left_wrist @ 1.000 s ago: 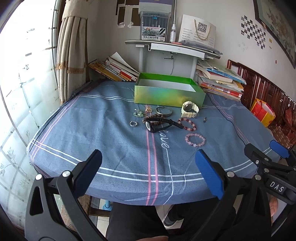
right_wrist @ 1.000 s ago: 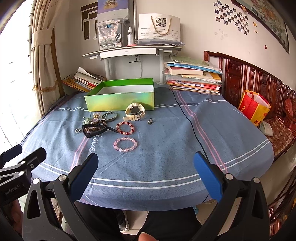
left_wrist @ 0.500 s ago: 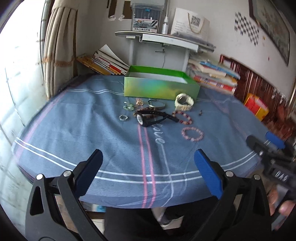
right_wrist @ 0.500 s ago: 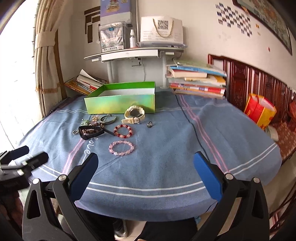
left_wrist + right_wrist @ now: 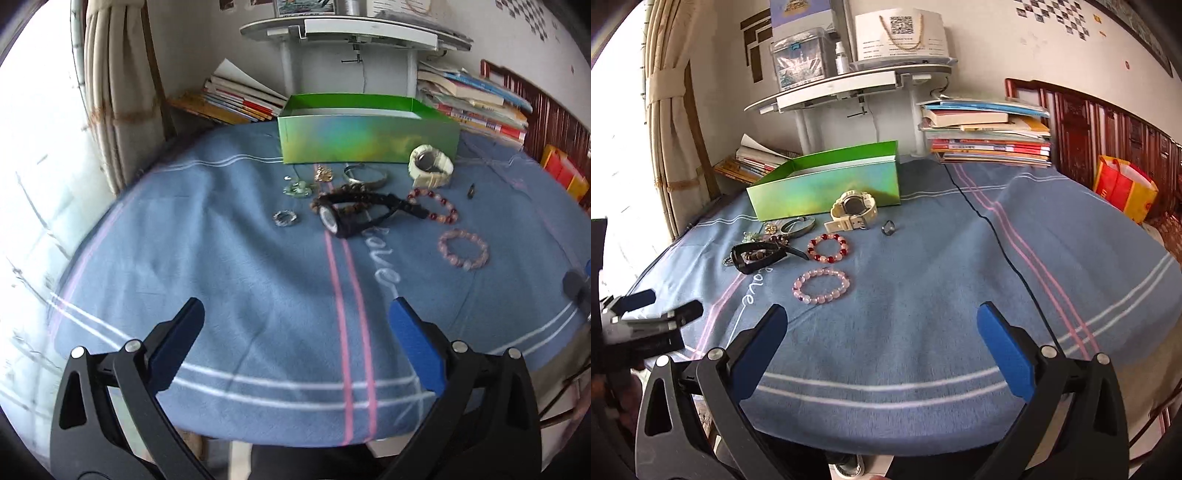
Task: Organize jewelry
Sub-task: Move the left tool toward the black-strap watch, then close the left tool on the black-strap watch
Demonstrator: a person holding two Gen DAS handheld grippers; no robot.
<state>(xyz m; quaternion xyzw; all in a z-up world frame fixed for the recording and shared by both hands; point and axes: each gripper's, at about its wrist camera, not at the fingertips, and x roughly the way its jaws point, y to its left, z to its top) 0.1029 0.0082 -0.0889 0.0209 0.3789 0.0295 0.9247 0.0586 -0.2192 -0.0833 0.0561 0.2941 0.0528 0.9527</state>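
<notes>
Jewelry lies on a blue cloth before an open green box [image 5: 369,136] [image 5: 827,184]. A black watch [image 5: 347,216] [image 5: 757,254] lies beside a red bead bracelet [image 5: 434,206] [image 5: 829,248], and a pink bead bracelet [image 5: 463,249] [image 5: 820,285] lies nearest me. A cream watch [image 5: 430,166] [image 5: 853,210], a silver bangle [image 5: 365,175], a small ring [image 5: 285,218], a dark ring [image 5: 888,228] and small charms [image 5: 299,188] lie near the box. My left gripper [image 5: 295,336] and right gripper [image 5: 881,336] hang open over the table's near edge, holding nothing.
Book stacks [image 5: 990,133] [image 5: 229,99] flank a white shelf stand [image 5: 849,88] behind the box. A black cable [image 5: 997,236] crosses the cloth on the right. A curtain [image 5: 118,92] hangs at the left; a red and yellow bag [image 5: 1123,188] sits at the right.
Both grippers have moved forward toward the jewelry, the left one more, so the items look larger. Both stay open. Nothing on the cloth has moved.
</notes>
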